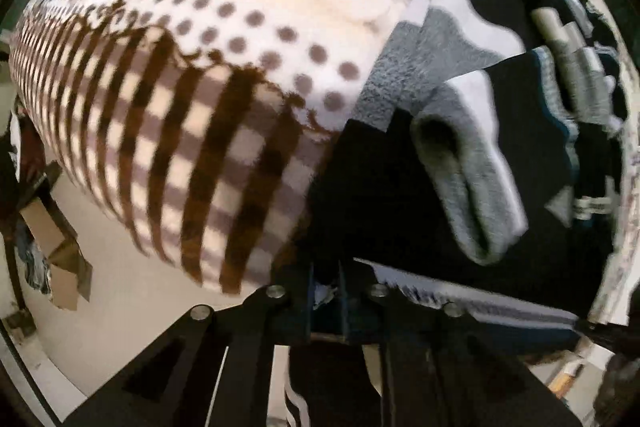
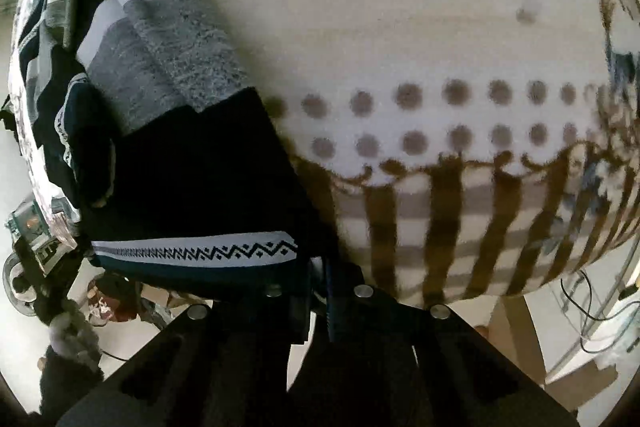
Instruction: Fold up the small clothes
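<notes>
Both hand-held grippers, left [image 1: 326,301] and right [image 2: 320,291], pinching near hem of dark garment [image 2: 200,179], probably shorts, lower centre. Lying on patterned cloth [image 2: 400,27]. Folded pieces [image 1: 472,183] stacking behind; fold beginning.

The left tongs [image 1: 326,297] show only their linkage, the tips sunk in the dark garment [image 1: 368,187]; what they pinch cannot be made out; the right tongs [image 2: 320,287] hide theirs under its patterned band [image 2: 192,251]; the pile of socks [image 1: 568,75] runs off the frame; the checked cloth [image 2: 440,227] blurs; floor clutter [image 2: 112,307] stays unreadable.
</notes>
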Demonstrator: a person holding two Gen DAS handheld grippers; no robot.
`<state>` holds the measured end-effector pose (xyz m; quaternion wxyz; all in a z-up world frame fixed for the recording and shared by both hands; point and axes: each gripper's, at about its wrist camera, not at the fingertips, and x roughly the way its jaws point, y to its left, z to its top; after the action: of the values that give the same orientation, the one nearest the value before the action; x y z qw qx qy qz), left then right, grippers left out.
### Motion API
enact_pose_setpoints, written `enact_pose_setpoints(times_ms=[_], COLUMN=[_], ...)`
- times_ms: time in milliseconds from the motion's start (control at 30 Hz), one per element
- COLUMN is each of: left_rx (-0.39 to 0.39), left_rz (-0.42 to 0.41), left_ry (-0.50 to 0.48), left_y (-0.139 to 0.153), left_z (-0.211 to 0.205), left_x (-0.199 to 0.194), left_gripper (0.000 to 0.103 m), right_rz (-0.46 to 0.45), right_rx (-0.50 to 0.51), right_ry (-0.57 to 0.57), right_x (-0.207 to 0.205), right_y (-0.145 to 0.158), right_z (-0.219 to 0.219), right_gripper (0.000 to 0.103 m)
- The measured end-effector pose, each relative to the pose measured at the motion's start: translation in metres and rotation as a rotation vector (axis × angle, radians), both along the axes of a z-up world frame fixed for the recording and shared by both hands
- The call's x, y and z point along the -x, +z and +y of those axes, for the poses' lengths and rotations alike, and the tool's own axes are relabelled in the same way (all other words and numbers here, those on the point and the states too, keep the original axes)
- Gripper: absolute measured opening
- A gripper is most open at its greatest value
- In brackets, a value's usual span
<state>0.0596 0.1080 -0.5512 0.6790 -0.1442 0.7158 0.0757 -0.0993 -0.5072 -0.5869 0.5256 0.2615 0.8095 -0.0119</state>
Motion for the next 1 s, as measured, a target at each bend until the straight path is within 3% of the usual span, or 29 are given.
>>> enact_pose_setpoints(times_ms=[33, 100, 167, 267, 367, 433, 567, 633, 733, 900, 1000], left_rx=[0.006, 0.024, 0.029, 0.052, 0.122, 0.163, 0.159, 0.151, 0.127, 0.159, 0.142], left_rz=[0.004, -0.022, -0.057, -0.156, -0.261, -0.318, -0.417, -0.434, -0.41, -0.291, -0.313], left_ry=[-0.011, -0.01, 0.004, 0.048, 0.081, 0.069, -0.042, -0.106, -0.198, -0.276, -0.336], left_y=[0.014, 0.044, 0.069, 0.105, 0.118, 0.111, 0.098, 0.085, 0.05, -0.011, -0.017], left_z=[0.002, 0.001, 0.002, 0.005, 0.004, -0.005, -0.028, -0.041, -0.054, -0.064, -0.072], left_x=[0.0, -0.003, -0.008, -0.033, -0.093, -0.147, -0.269, -0.323, -0.396, -0.456, -0.456], left_gripper=[0.012, 0.015, 0.026, 0.065, 0.067, 0.067, 0.067, 0.067, 0.067, 0.067, 0.067], right_rz=[0.014, 0.016, -0.007, -0.115, -0.214, -0.283, -0.425, -0.464, -0.501, -0.437, -0.397], right_rx=[-0.009, -0.02, -0.036, -0.09, -0.125, -0.135, -0.11, -0.072, -0.101, -0.076, -0.148], right_ry=[0.012, 0.029, 0.019, -0.069, -0.104, -0.101, -0.106, -0.127, -0.204, -0.32, -0.368], right_x=[-0.004, -0.019, -0.034, -0.068, -0.114, -0.16, -0.267, -0.317, -0.384, -0.456, -0.471], right_y=[0.003, 0.016, 0.033, 0.07, 0.096, 0.108, 0.12, 0.118, 0.102, 0.047, 0.024], right_z=[0.004, 0.011, 0.011, -0.005, -0.013, -0.014, -0.028, -0.034, -0.053, -0.069, -0.068], right_gripper=[0.006, 0.018, 0.046, 0.05, 0.051, 0.053, 0.053, 0.053, 0.053, 0.053, 0.052])
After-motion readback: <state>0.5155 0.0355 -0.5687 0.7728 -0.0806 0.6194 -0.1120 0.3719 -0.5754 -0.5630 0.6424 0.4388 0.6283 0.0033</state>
